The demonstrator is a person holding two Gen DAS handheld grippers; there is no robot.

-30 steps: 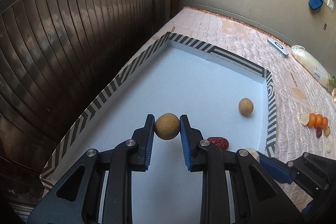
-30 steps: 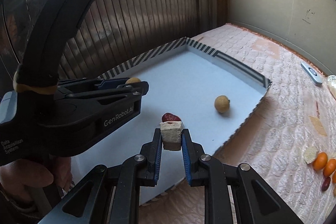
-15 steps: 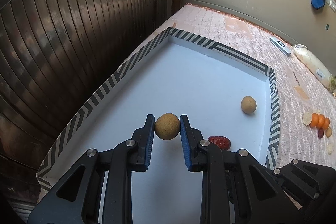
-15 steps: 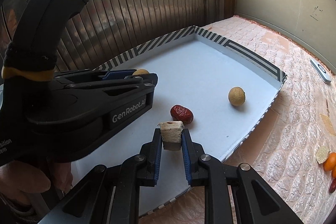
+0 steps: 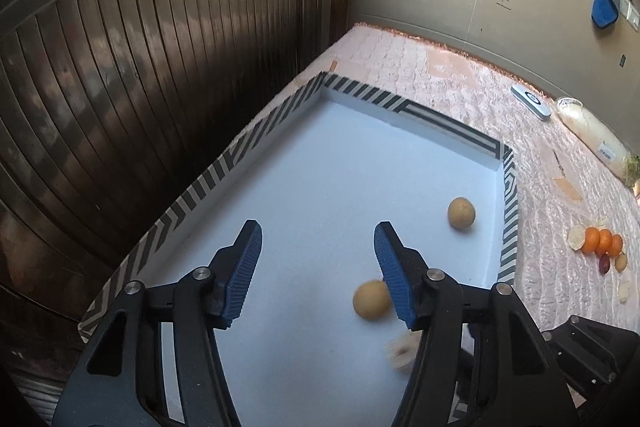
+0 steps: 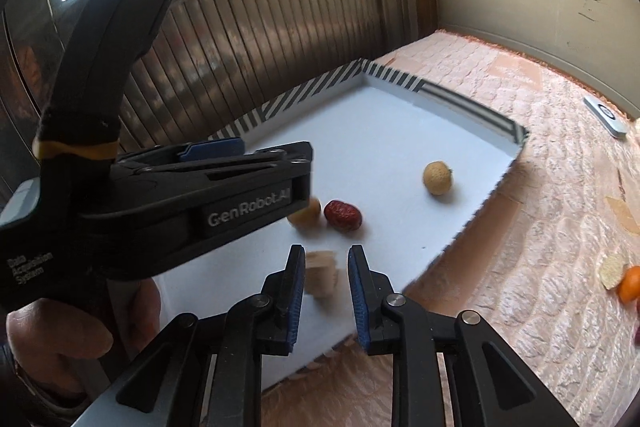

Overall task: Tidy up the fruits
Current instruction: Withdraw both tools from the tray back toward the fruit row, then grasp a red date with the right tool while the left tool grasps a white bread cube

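Both grippers have let go since half a second ago: the left gripper (image 5: 316, 267) now stands with its fingers wide apart, and the round fruit (image 5: 372, 299) it held lies blurred on the tray (image 5: 320, 163) floor, just beside the right-hand blue pad. The right gripper (image 6: 326, 281) has also parted its fingers, and the pale chunk (image 6: 321, 273) sits blurred in the gap, clear of the right-hand pad; whether it touches the left-hand one I cannot tell. In the right wrist view the red date (image 6: 343, 215) rests beside the dropped fruit, near the middle of the tray's near half, and a second round fruit (image 6: 437, 178) sits further off, near the right-hand striped rim. The far half of the white floor is bare up to the striped back edge (image 5: 404, 103). At left the rim runs close along a dark slatted door (image 5: 140, 87). Outside the right rim, on the pink quilt (image 5: 560, 211), a cluster of oranges (image 5: 602, 241) lies well apart from the tray, and a remote (image 5: 531, 100) lies near the wall.
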